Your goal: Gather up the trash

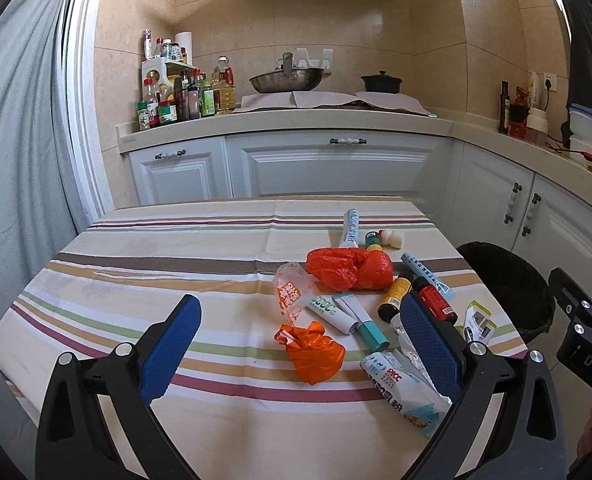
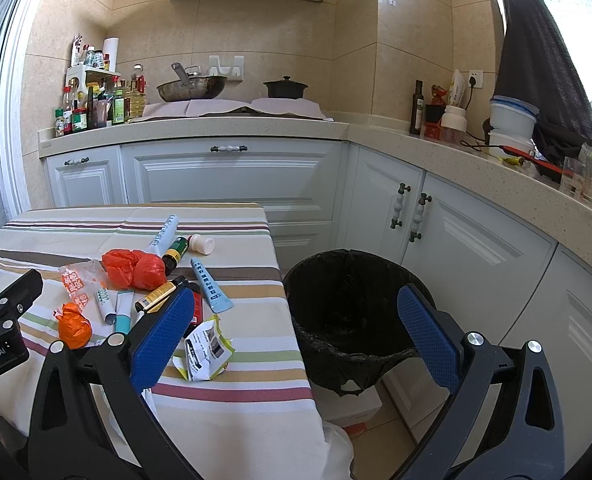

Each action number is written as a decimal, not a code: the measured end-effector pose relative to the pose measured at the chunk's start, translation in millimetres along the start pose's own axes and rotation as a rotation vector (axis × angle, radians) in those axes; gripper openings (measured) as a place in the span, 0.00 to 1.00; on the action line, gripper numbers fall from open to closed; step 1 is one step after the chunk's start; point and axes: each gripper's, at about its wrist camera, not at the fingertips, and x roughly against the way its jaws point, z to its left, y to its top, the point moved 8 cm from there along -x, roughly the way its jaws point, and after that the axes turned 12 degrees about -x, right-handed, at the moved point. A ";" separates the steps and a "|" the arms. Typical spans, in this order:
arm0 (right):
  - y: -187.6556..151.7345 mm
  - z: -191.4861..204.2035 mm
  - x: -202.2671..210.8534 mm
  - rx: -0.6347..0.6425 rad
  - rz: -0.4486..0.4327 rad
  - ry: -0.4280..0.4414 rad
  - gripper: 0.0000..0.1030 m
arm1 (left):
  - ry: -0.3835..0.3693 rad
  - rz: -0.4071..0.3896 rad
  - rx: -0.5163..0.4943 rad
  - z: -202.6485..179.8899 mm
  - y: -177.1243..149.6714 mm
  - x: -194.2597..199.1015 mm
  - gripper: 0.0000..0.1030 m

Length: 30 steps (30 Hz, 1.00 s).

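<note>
Trash lies on the right half of the striped tablecloth (image 1: 155, 272): a small orange bag (image 1: 314, 354), a bigger red bag (image 1: 348, 268), a clear wrapper with orange print (image 1: 291, 292), several tubes and small bottles (image 1: 394, 294), and a printed white wrapper (image 1: 400, 392). My left gripper (image 1: 300, 312) hangs open above the table's near side, and the orange bag lies between and beyond its fingers. My right gripper (image 2: 296, 300) is open and holds nothing, straddling the table's right edge and the black-lined bin (image 2: 352, 312). A torn white packet (image 2: 205, 350) lies by its left finger.
The bin (image 1: 504, 280) stands on the floor close to the table's right side, with a box (image 2: 348, 408) under it. White cabinets (image 2: 231, 180) and a counter with a wok (image 2: 191, 88), a pot and bottles run behind and to the right. A curtain (image 1: 15, 160) hangs at left.
</note>
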 end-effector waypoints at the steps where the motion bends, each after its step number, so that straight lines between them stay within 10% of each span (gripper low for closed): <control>1: 0.2 -0.9 -0.3 -0.001 0.001 0.000 0.96 | 0.000 0.000 0.000 -0.6 -0.3 0.1 0.94; 30: -0.1 -0.7 -0.1 -0.002 0.003 0.000 0.96 | -0.003 0.005 0.000 0.1 -0.8 1.9 0.94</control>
